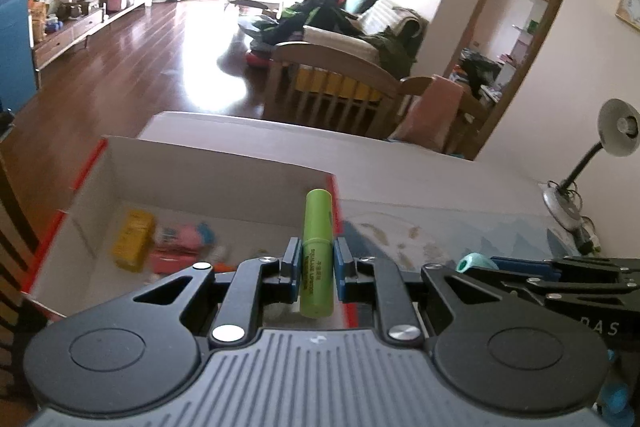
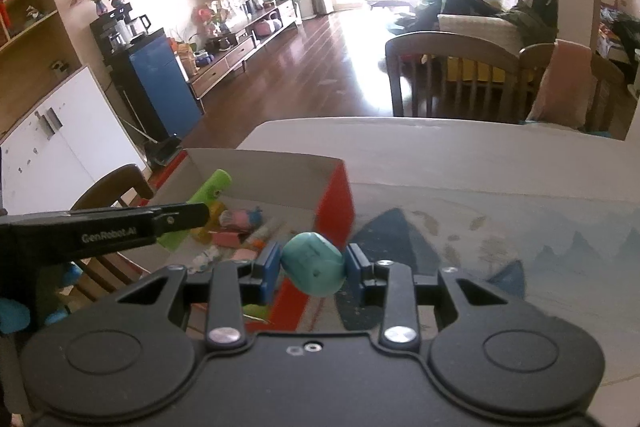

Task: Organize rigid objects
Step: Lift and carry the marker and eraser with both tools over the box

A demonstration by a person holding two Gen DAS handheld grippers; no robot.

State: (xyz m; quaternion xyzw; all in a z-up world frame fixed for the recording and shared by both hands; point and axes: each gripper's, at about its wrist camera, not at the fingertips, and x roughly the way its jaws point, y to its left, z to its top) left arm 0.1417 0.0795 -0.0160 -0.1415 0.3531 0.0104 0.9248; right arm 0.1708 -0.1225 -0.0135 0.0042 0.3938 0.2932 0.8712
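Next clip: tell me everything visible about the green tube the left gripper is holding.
The green tube is a slim lime-green cylinder with a rounded cap, smooth like plastic, dark lettering running along its lower body. It stands nearly upright, clamped at mid-length between the blue pads of the left gripper, both ends free. It hangs above the near right corner of the red-edged cardboard box.

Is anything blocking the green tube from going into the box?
Nothing visible does. The left gripper holds the green tube over the open box, whose top is uncovered; toys lie on its floor, with bare room left.
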